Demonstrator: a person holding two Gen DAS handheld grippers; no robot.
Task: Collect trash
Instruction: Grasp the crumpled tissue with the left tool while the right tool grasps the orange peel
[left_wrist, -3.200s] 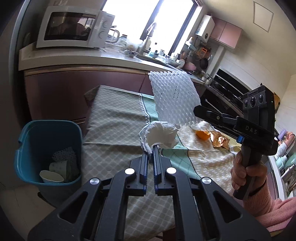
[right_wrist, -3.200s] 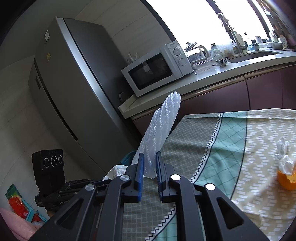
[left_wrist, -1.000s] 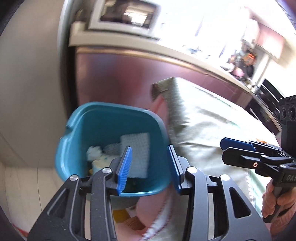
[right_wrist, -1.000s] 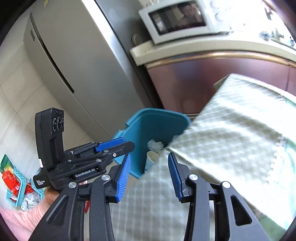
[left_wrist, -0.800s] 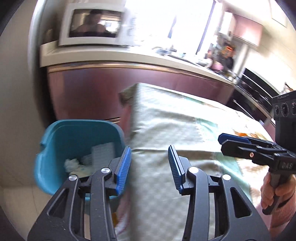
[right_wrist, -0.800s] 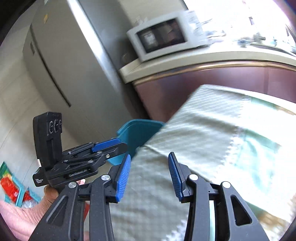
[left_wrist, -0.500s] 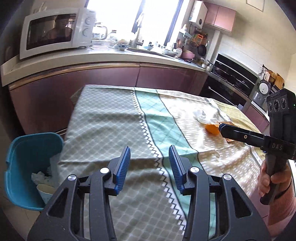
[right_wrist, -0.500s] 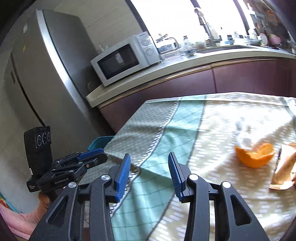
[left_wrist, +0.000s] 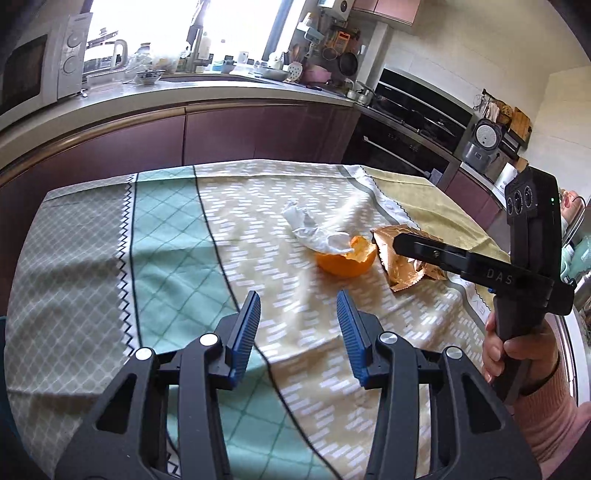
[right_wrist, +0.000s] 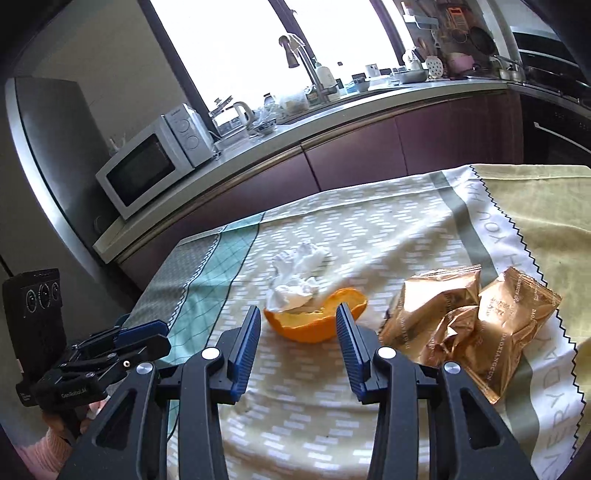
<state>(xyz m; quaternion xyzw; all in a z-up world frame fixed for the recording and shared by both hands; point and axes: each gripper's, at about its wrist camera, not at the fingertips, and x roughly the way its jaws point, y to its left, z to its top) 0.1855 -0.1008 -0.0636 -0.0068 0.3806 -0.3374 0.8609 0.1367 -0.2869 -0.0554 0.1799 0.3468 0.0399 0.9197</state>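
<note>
On the patterned tablecloth lie an orange peel half with a crumpled white tissue tucked in it, and gold snack wrappers to its right. My left gripper is open and empty, short of the peel. My right gripper is open and empty too, with the peel just beyond its blue pads. In the left wrist view the right gripper hovers over the wrappers. In the right wrist view the left gripper hangs by the table's left edge.
A kitchen counter with a microwave, kettle and sink runs behind the table. A fridge stands at the left. An oven and a rice cooker line the right wall. A hand in a pink sleeve holds the right gripper.
Both grippers let their trash go into the blue bin, then swung away from it to the right across the table. They now face the peel, tissue and wrappers, and the bin is out of sight.
</note>
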